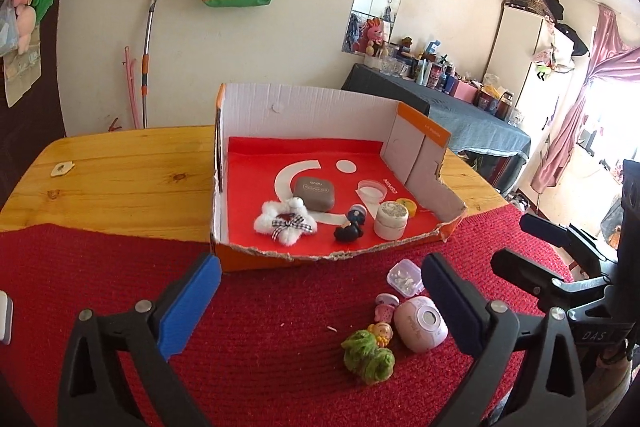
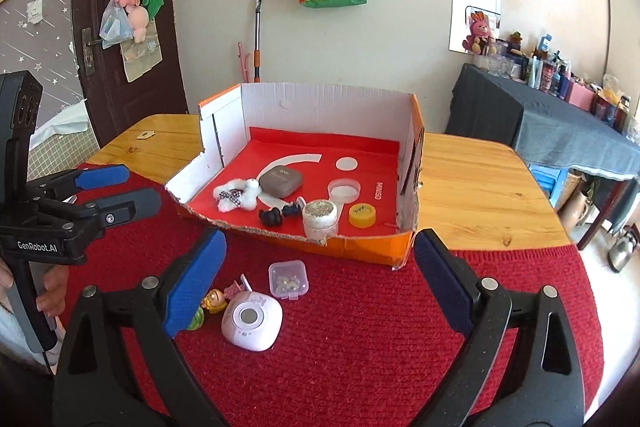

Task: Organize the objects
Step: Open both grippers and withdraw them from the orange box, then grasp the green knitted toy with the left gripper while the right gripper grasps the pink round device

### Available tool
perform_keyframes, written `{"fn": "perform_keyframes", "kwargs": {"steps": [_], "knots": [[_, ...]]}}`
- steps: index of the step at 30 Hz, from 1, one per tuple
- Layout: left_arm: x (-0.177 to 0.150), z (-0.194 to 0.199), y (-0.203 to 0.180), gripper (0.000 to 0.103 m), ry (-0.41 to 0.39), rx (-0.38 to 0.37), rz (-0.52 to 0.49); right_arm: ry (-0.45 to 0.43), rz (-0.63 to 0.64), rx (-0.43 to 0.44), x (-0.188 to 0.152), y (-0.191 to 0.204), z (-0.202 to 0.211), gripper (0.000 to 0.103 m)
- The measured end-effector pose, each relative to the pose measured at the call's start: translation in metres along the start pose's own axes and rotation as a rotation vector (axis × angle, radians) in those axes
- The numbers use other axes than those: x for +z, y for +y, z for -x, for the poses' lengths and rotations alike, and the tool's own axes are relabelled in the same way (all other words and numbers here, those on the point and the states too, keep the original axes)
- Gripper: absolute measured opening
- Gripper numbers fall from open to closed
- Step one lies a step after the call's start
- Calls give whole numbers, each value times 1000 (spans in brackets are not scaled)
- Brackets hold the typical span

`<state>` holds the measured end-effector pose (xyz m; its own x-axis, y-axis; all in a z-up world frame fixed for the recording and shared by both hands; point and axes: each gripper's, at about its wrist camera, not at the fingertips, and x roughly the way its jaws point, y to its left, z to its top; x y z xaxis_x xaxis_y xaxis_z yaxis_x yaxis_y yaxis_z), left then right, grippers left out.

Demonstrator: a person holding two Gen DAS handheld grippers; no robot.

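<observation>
The pink case (image 2: 252,322) lay on the red mat (image 2: 360,367) just short of the box's (image 2: 360,250) torn front edge, with the clear pillbox (image 2: 288,279) and small toys (image 1: 368,355) beside it. Your right gripper (image 2: 320,287) and left gripper (image 1: 320,307) both hung above them with fingers spread wide, holding nothing, bare mat between.

Left tool (image 1: 320,303) fingers spread wide, empty; right tool (image 2: 320,283) likewise, both hovering
</observation>
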<state>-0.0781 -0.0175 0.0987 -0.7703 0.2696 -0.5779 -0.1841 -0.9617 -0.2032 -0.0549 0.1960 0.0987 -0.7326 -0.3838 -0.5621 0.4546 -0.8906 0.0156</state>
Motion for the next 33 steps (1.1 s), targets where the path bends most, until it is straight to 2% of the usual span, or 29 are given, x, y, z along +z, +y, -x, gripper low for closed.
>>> {"fn": "perform_keyframes", "kwargs": {"steps": [8,16,28,33], "knots": [[-36,-14,-6,102,57,16,-6,50,-94,49,-36,0,-23,96],[-50,-26,1,103,107,31,12,129,-145,65,-57,-5,-44,96],[-61,-21,13,103,152,7,37,173,-129,109,-64,4,-53,96],[-65,-19,5,103,175,-20,5,188,-70,68,-62,11,-60,97]]}}
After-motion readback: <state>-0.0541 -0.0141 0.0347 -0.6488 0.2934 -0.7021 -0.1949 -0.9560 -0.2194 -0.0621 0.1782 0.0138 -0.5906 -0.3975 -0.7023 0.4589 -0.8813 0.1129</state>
